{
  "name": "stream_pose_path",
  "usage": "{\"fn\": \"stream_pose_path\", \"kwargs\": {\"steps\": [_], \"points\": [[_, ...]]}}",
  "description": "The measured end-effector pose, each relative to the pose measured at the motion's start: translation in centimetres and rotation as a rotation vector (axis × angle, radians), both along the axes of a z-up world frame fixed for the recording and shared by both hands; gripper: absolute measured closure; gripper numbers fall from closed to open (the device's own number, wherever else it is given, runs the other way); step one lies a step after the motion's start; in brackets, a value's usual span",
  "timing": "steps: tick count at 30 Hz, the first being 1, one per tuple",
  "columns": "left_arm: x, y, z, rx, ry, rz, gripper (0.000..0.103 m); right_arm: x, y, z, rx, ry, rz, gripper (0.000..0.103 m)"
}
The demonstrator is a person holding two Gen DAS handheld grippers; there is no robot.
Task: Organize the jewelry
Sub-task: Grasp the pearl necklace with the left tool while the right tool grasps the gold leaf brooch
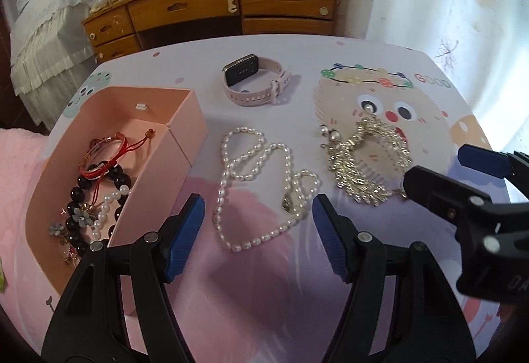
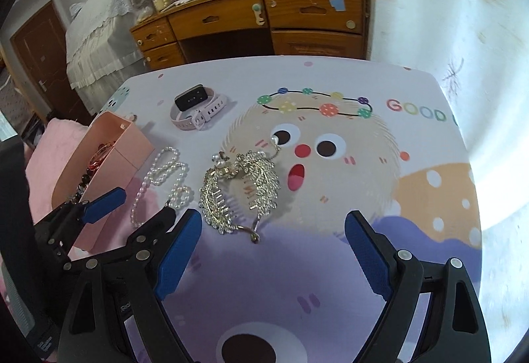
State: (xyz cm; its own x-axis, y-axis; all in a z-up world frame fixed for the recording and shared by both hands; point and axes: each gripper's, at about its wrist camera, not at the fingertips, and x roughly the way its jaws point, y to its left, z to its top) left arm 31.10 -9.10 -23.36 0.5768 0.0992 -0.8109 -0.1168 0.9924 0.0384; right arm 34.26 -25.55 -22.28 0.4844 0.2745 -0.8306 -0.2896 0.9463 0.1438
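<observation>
Jewelry on the table and in the box

A white pearl necklace [image 1: 261, 184] lies looped between the open pink box [image 1: 185, 128] of bracelets and a sparkly gold rhinestone hair comb [image 1: 367, 161]; a pink-strapped smartwatch [image 1: 254, 81] sits behind.

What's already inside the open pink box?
The pink cardboard box holds a red cord bracelet, a black bead bracelet, a small white pearl strand and flower charms. Whatever lies beneath them is covered.
</observation>
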Motion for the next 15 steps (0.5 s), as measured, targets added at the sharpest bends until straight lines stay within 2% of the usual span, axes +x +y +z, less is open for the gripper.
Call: {"fn": "stream_pose_path", "kwargs": {"steps": [4, 11, 15], "points": [[1.3, 0.9, -0.7, -0.064, 0.001, 0.038, 0.037, 1.0, 0.6, -0.4, 0.013, -0.010, 0.013, 0.014], [2.7, 0.2, -1.0, -0.059, -0.051, 0.019, 0.034, 3.0, 0.7, -1.3, 0.046, 0.005, 0.017, 0.014], [3.3, 0.0, -1.2, -0.056, -0.057, 0.003, 0.034, 3.9, 1.1, -1.7, 0.027, 0.015, 0.027, 0.015]]}}
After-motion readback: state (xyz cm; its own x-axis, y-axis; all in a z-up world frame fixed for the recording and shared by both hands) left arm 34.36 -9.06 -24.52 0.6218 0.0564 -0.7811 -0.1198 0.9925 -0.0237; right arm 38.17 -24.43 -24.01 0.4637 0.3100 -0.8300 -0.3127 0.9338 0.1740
